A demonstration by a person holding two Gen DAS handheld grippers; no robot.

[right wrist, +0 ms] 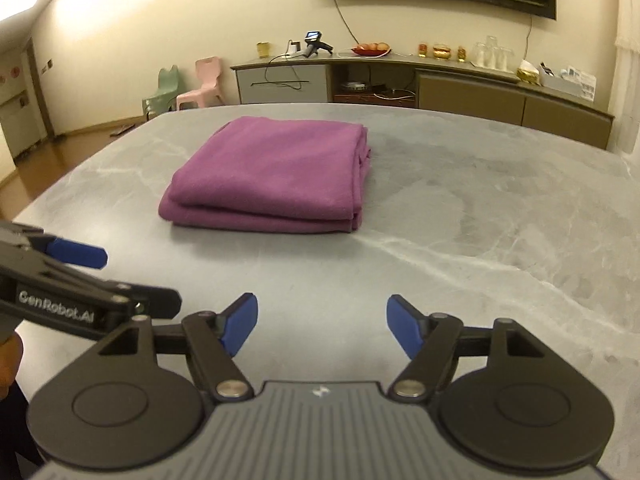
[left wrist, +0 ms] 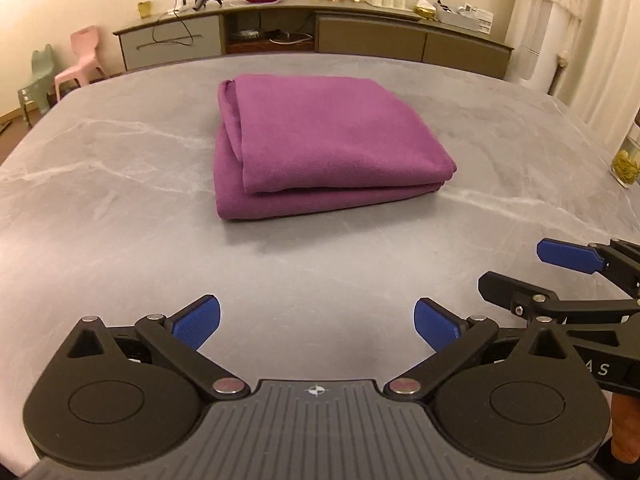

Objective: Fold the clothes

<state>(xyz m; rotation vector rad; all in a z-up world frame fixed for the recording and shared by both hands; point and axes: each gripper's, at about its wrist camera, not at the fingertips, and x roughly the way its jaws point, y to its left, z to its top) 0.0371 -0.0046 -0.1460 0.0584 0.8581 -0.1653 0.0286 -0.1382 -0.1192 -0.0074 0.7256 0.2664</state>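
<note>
Two grippers over grey marble table (left wrist: 120, 184), both empty. Left gripper (left wrist: 317, 322) spread fully wide, nothing between blue pads. Right gripper (right wrist: 322, 330) wide apart too, nothing held. Purple cloth (left wrist: 320, 144) folded into neat stack, mid-table, well ahead of both, untouched. Sideboard (right wrist: 460, 92) behind along wall.

1. The purple cloth (left wrist: 320, 144), centre of the frame, is a soft, matt fabric with a fine fleecy nap.
2. The table (left wrist: 100, 184) under it looks like grey stone with pale veins, smooth with a dull sheen.
3. The left gripper (left wrist: 317, 326), at the bottom, has matt black plastic links, shiny metal pivot pins and ribbed blue pads (left wrist: 198, 322).
4. The right gripper (right wrist: 322, 326) has the same finish; its grey body is ridged.
5. The chairs (right wrist: 200, 84), in the upper left, look like smooth moulded plastic.
</note>
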